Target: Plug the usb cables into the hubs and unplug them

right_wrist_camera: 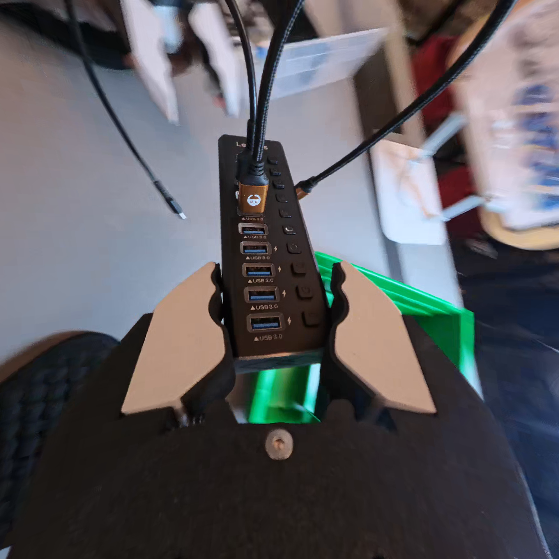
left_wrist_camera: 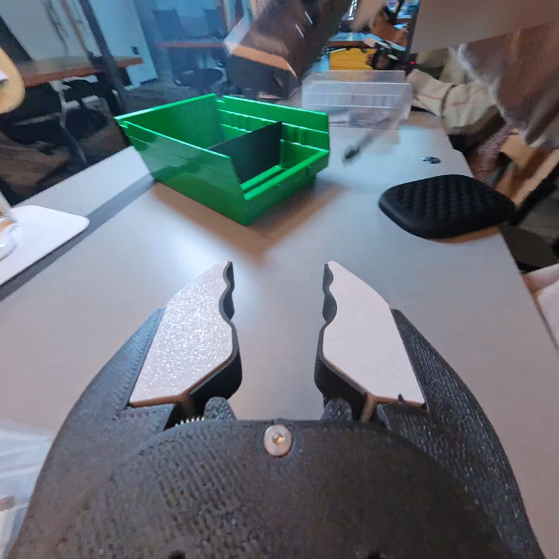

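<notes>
My right gripper [right_wrist_camera: 275, 266] is shut on a long black USB hub [right_wrist_camera: 266, 272] and holds it in the air over the green bin [right_wrist_camera: 423, 305]. A braided black cable with an orange plug [right_wrist_camera: 252, 196] sits in one of the hub's far ports; several blue ports nearer me are empty. A second orange plug [right_wrist_camera: 304, 190] hangs loose by the hub's right side, and a thin black cable with a silver end [right_wrist_camera: 175, 208] dangles at left. My left gripper [left_wrist_camera: 278, 266] is open and empty, low over the grey table [left_wrist_camera: 151, 302], with the green bin [left_wrist_camera: 223, 157] ahead of it.
The bin has a black divider [left_wrist_camera: 251, 154]. A black chair armrest [left_wrist_camera: 444, 205] overlaps the table's right edge. A clear plastic box [left_wrist_camera: 357, 93] and a pen [left_wrist_camera: 357, 148] lie behind the bin. A white monitor base [left_wrist_camera: 36, 233] stands at left. Left tips to right tips: about 20 cm.
</notes>
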`<state>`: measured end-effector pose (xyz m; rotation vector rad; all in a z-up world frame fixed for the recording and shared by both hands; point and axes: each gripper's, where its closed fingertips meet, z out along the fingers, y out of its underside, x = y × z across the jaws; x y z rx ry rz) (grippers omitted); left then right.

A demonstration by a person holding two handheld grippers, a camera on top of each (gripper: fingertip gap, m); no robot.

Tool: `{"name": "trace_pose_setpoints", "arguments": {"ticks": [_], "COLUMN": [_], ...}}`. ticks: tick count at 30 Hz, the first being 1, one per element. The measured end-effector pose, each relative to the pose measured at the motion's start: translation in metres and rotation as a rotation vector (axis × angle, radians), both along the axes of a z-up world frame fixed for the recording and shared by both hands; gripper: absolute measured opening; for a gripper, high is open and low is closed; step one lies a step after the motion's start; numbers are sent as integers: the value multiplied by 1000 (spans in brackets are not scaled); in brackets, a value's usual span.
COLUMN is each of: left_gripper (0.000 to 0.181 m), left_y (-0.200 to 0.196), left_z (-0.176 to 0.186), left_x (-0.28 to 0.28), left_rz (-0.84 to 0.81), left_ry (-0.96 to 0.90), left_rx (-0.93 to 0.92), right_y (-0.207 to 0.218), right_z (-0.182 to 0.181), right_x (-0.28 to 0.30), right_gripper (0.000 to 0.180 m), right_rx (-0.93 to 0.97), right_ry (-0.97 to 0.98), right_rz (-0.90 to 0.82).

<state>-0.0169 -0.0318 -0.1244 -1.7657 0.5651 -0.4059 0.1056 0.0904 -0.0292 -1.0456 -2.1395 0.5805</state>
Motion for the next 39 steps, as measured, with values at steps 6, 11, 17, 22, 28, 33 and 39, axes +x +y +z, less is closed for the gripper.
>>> {"name": "trace_pose_setpoints", "arguments": {"ticks": [6,11,17,22,28,33,39], "left_gripper": [48,47,45,44,44,44,44], "left_y": [3,2,3,4,3,3,3], "left_z": [6,-2,-12,-18,-20,-23,-19], "left_x": [-12,-9,-9,-8,-3,-2,-1], "left_rz": [69,69,58,49,37,36,49], "left_ry": [72,159,193,189,197,210,194], "left_rx": [80,80,66,46,43,35,37], "right_y": [163,251,277,283,232,228,202], "right_z": [49,-35,-132,-151,-175,-145,-93], "right_x": [2,0,-15,-13,0,-2,-11], "right_gripper": [70,70,70,69,64,71,67], "right_rx": [186,121,60,19,-118,-103,-80], "right_ry": [103,-75,-318,-519,-848,-816,-563], "right_rz": [-443,-665,-692,-716,-561,-566,-485]}}
